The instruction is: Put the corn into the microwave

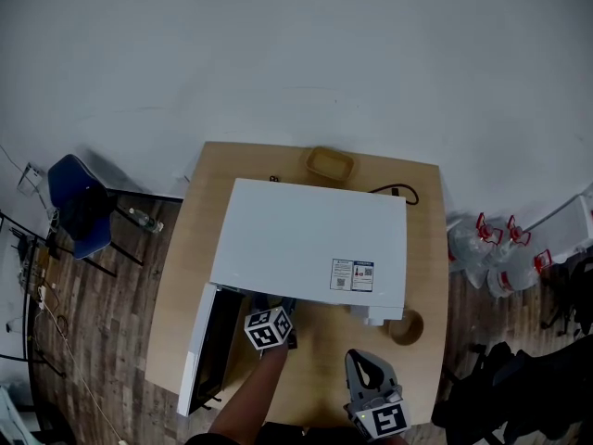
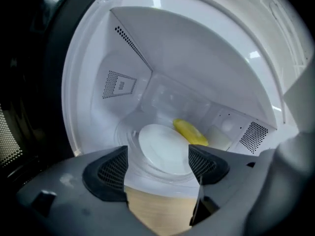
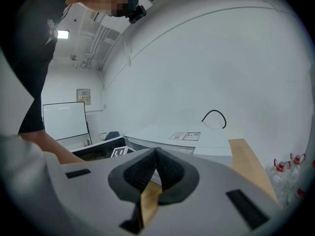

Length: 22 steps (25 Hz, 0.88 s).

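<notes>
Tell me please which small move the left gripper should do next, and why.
Probably draw the left gripper straight back out of the white box-shaped microwave. The yellow corn cob already lies inside, by the far rim of the round white plate; the gripper's jaws stand apart with nothing between them; the door stands open, to be closed afterwards.

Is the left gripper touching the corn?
Apart. The left gripper view shows the left gripper open, the corn lying beyond its jaws inside the microwave.

text: none legible | microwave (image 1: 296, 230) stickers (image 1: 352, 274) (print too small)
</notes>
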Available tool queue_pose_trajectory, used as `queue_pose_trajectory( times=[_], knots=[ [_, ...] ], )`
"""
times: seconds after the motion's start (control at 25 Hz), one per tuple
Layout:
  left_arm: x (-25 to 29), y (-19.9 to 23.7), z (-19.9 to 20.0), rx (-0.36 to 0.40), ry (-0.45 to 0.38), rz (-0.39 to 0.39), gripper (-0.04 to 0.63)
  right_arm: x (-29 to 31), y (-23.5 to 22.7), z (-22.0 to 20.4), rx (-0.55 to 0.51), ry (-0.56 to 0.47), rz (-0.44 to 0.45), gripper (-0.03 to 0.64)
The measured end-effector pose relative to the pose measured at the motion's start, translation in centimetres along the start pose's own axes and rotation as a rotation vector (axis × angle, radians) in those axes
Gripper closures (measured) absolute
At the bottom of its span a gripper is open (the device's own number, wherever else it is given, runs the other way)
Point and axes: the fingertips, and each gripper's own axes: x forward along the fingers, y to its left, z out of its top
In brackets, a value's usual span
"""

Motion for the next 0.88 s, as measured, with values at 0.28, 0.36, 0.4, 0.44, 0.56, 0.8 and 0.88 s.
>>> queue_pose_trajectory(
  times=[0.28,0.36,0.4,0.44,0.56,0.8,0.88],
  knots=[
    [-4.1,-1.1,-0.7,0.035,-0.001,-0.028,0.241,-0.6,0.5,0.4,0.013,-0.042,-0.021,0.557],
    [-5.6,-1.5,-0.6,0.044,-0.007,-0.04,0.241,-1.2,0.9,0.2,0.01,-0.038,-0.036,0.557],
    [-6.4,-1.8,-0.5,0.044,-0.011,-0.048,0.241,-1.5,1.1,0.2,0.01,-0.035,-0.041,0.557],
    [-7.3,-2.1,-0.4,0.046,-0.015,-0.056,0.241,-1.8,1.5,0.2,0.01,-0.036,-0.045,0.557],
    [-10.1,-3.2,-0.3,0.075,-0.039,-0.079,0.241,-3.1,2.6,0.1,0.013,-0.043,-0.062,0.557],
    [-17.1,-5.5,0.1,0.149,-0.089,-0.131,0.242,-6.1,5.0,0.8,-0.003,-0.092,-0.108,0.557],
    [-20.1,-6.6,0.2,0.17,-0.106,-0.166,0.244,-7.5,5.9,0.9,-0.008,-0.105,-0.127,0.557]
  ],
)
